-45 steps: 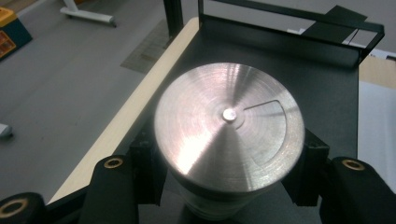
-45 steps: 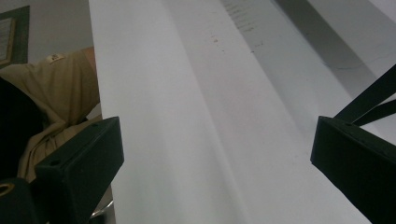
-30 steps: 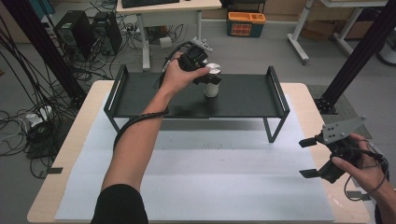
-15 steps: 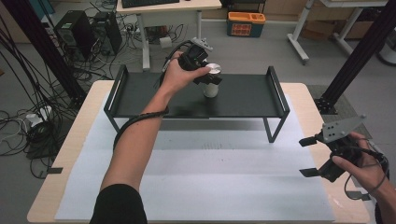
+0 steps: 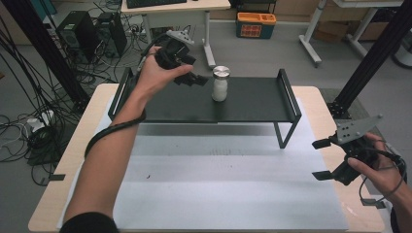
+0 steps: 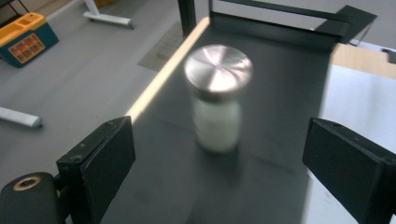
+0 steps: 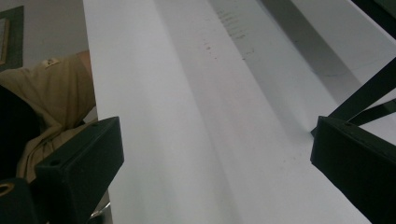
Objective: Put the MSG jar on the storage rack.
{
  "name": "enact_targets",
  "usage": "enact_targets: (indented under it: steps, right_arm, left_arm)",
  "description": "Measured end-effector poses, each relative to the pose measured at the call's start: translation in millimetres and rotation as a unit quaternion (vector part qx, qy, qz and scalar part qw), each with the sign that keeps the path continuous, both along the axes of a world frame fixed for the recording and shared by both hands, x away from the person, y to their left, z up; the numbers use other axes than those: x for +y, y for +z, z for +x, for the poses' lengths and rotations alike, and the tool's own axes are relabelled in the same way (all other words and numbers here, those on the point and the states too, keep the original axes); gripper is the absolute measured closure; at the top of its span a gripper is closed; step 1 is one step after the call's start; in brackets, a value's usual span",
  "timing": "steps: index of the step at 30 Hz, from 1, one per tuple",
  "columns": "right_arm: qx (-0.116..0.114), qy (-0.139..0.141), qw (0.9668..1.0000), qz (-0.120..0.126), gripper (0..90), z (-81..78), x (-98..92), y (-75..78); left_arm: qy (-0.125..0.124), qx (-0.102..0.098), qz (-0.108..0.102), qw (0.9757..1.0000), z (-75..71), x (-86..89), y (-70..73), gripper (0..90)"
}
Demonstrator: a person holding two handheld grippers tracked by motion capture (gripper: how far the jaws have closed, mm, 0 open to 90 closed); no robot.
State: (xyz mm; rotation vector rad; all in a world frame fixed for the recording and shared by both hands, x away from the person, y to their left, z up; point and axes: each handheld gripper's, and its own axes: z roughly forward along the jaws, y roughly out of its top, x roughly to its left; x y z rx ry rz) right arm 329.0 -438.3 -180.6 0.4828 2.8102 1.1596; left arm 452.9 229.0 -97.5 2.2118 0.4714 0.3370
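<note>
On black metal shelf [image 5: 243, 104]: white silver-lidded jar [image 5: 220, 84] upright, free. Left hand-held gripper [image 5: 194, 79] open beside it; careless swing could topple jar. Right hand-held gripper [image 5: 324, 159] open, idle.

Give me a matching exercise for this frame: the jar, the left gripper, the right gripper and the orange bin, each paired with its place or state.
Things:
1. jar
2. left gripper
3. right gripper
4. orange bin

Places or states:
A. open, over the table's right edge
B. on the floor beyond the table
C. upright on the black shelf
D. open, beside the jar, not touching it

Pairs: 1-C, 2-D, 3-A, 4-B
</note>
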Motion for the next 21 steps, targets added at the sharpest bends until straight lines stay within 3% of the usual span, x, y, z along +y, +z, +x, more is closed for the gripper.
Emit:
enact_targets:
  steps: [9,21]
  right_arm:
    - [0.007,-0.021,0.9997,-0.009,2.3,-3.4,8.3,8.6]
    - [0.001,-0.031,0.9994,-0.016,2.4,-13.5,18.6,20.8]
  left_arm:
    - [-0.012,-0.014,0.019,0.9996,-48.9,25.3,14.0,8.5]
    - [-0.028,-0.008,0.019,0.9994,-89.5,56.1,5.6,6.4]
